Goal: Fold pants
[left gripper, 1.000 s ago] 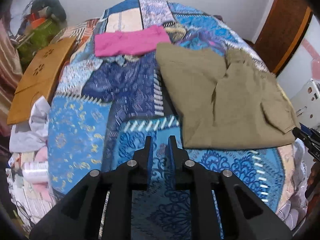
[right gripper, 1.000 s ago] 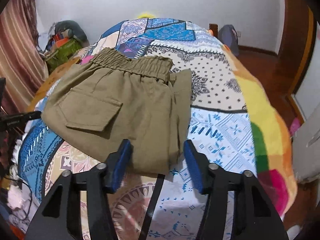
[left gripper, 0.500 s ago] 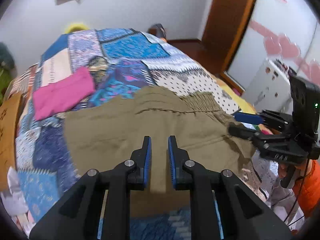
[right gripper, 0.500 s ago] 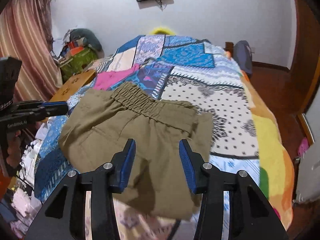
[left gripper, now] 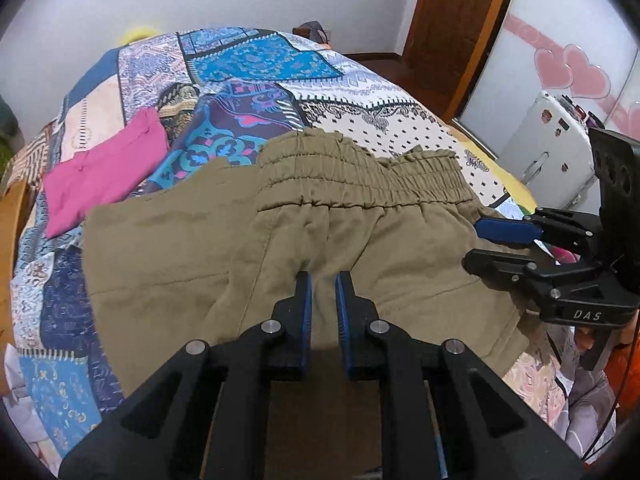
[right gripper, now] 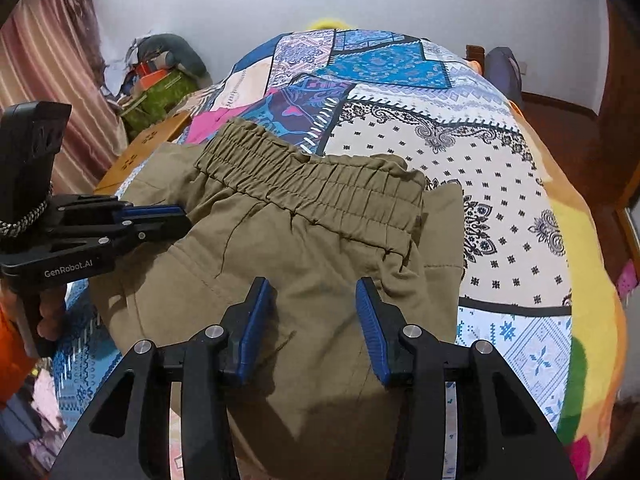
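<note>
Pants: your olive pants point(left gripper: 360, 240) lie already folded over on the patchwork bed point(left gripper: 256, 56), elastic waistband point(left gripper: 360, 176) at the far edge from you, the bulk of the cloth spreading toward you and under both claws.

Left claw: your left claw point(left gripper: 323, 292) hangs over the middle of the cloth, its blue pads drawn almost together with a thin slit between them; no fabric is pinched in it.

Right claw: your right claw point(right gripper: 314, 312) has its pads spread to a moderate gap above the cloth, nothing caught between them.

Key relation: the waistband runs crosswise to the line both claws point along, so the pants' long side lies left to right in front of you. The right-hand end of the cloth, where a loose flap point(right gripper: 444, 232) sticks out past the waistband, sits nearer your right claw; the left edge, toward the pink garment point(left gripper: 104, 172), is nearer your left.

Judgement: each claw looks placed to take the near edge on its own side; you would have to widen the left one first.

Risk: the loose flap may slip out of line when the cloth is lifted.
</note>
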Motion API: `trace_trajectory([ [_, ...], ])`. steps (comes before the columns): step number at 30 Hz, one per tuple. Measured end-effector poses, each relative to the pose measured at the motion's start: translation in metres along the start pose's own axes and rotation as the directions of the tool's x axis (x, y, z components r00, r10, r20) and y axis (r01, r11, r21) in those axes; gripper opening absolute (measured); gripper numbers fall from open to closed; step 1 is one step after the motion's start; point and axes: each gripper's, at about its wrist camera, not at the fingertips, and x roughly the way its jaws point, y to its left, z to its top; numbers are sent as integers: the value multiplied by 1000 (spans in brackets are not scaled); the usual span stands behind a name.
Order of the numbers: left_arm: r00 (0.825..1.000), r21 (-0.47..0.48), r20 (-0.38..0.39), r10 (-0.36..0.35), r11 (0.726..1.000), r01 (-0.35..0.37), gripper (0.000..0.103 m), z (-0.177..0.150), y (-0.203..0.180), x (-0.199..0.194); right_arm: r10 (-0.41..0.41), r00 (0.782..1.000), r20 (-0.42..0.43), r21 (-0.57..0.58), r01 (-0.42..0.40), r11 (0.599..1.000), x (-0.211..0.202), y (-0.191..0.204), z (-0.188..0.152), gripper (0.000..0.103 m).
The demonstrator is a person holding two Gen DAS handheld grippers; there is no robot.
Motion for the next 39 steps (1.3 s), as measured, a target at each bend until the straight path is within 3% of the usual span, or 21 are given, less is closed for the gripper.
trace_trajectory([
  [6, 996, -32, 58, 70, 997, -68, 17, -4, 22, -40, -58, 998, 34, 1, 58, 998, -33, -6, -2, 51],
  [8, 995, -65, 66, 78, 995, -74, 25, -7, 36, -52, -76, 996, 43, 23, 75, 997, -45, -13, -5, 51],
  [10, 992, -94, 71, 106, 991, -99, 57, -13, 51, -61, -97, 994, 47, 36, 96, 995, -53, -18, -8, 51],
  [12, 987, -115, 68, 145, 984, -137, 74, -21, 62, -65, -113, 993, 45, 39, 112, 993, -57, -22, -10, 51],
  [17, 995, -199, 1, 100, 975, -98, 74, -43, 86, -50, -148, 989, 31, 65, 146, 987, -54, -30, -22, 68],
  [24, 999, -279, -45, -10, 960, -3, 74, -51, 100, -18, -46, 998, -43, 158, 52, 986, -21, -48, -29, 68],
  [30, 997, -317, -19, -73, 946, 63, 73, -36, 108, -5, 39, 999, -35, 218, -31, 976, -4, -62, -20, 68],
  [33, 992, -316, 23, -121, 941, 122, 59, -27, 108, -4, 65, 997, -35, 221, -56, 974, 3, -63, -16, 70],
  [35, 983, -321, 51, -178, 929, 184, 58, -20, 107, -3, 90, 995, -38, 222, -79, 972, 7, -65, -12, 70],
  [39, 980, -336, 37, -197, 921, 198, 58, -12, 110, 8, 138, 989, -42, 227, -126, 966, 15, -70, -6, 64],
])
